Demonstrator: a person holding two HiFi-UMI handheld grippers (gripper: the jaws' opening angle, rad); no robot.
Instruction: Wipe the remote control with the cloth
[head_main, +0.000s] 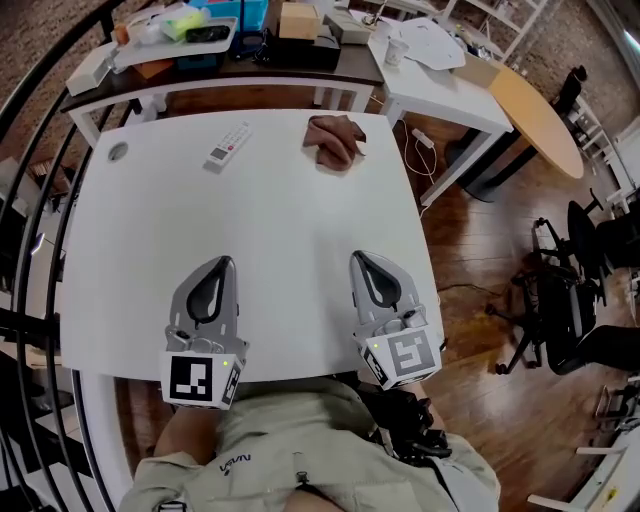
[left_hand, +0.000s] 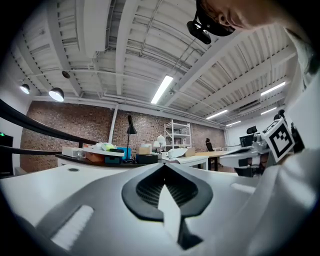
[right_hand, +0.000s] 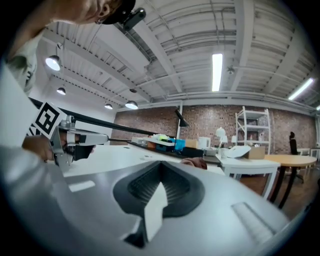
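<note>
A white remote control (head_main: 228, 145) lies at the far left of the white table (head_main: 270, 250). A crumpled brown cloth (head_main: 335, 140) lies to its right at the table's far edge, and its top peeks over the right gripper's body as a brown cloth (right_hand: 196, 162) in the right gripper view. My left gripper (head_main: 223, 262) rests low over the near left of the table, shut and empty. My right gripper (head_main: 357, 257) sits beside it at the near right, shut with nothing between its jaws. Both point toward the far edge, well short of remote and cloth.
A dark desk (head_main: 250, 65) cluttered with boxes and trays stands behind the table. A white side table (head_main: 445, 95) and a round wooden table (head_main: 540, 115) stand at the right. A black railing (head_main: 40, 100) curves along the left. Office chairs (head_main: 570, 300) stand on the wooden floor.
</note>
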